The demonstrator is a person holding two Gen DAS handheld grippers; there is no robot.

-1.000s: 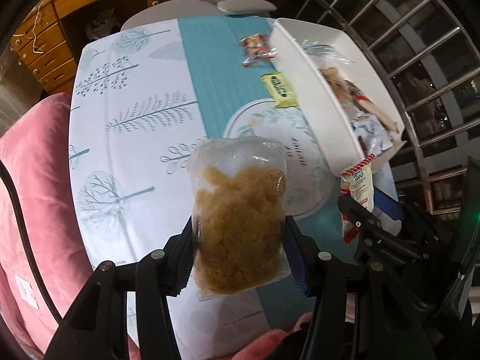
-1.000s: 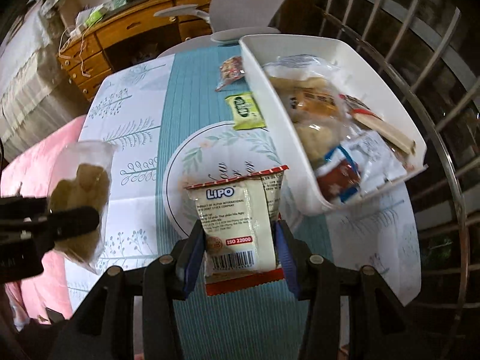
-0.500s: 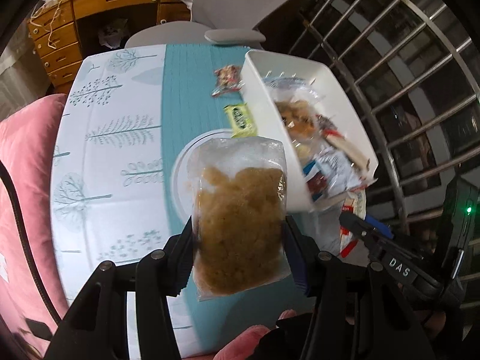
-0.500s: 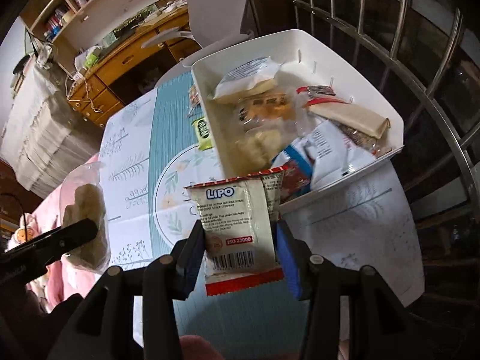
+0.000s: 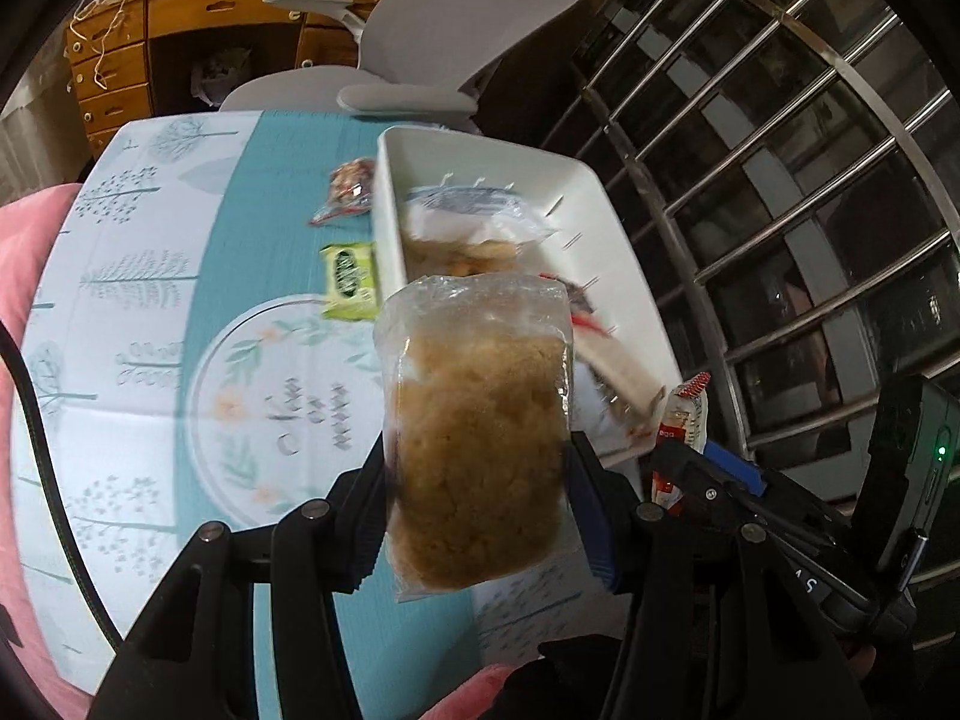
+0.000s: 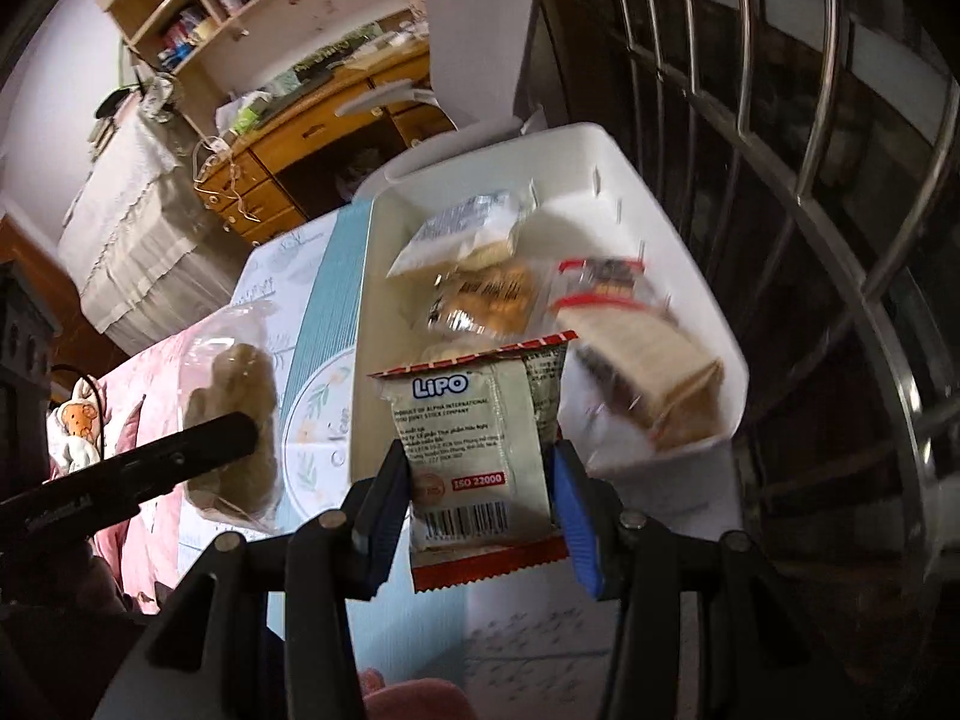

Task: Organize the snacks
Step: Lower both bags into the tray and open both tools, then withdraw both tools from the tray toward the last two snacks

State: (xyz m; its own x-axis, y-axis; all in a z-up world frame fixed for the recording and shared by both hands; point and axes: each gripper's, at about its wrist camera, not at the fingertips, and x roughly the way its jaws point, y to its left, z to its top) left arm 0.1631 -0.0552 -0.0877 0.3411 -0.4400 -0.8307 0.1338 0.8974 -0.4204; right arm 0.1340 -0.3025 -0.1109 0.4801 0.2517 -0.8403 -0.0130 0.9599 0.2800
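My left gripper [image 5: 480, 480] is shut on a clear bag of brown crumbly snack [image 5: 480, 420], held above the table near the white bin [image 5: 384, 210]. My right gripper [image 6: 480, 498] is shut on a Lipo cookie packet [image 6: 474, 444], held up before the near end of the white bin [image 6: 678, 240], which holds several snack packets. The left gripper with its bag [image 6: 234, 420] shows at the left of the right wrist view. The Lipo packet [image 5: 684, 420] shows at the right of the left wrist view. A green packet [image 5: 349, 282] and a red packet [image 5: 348, 192] lie on the table beside the bin.
The round table [image 5: 150, 300] has a white and teal tree-print cloth. A grey chair [image 5: 456, 18] and wooden desk [image 5: 198, 18] stand behind it. Metal window bars [image 5: 780, 180] run along the right. Pink cushions [image 5: 24, 228] lie at the left.
Both grippers have moved right and toward the bin, each still holding its packet. The bin now sits straight ahead in both views and looks closer.
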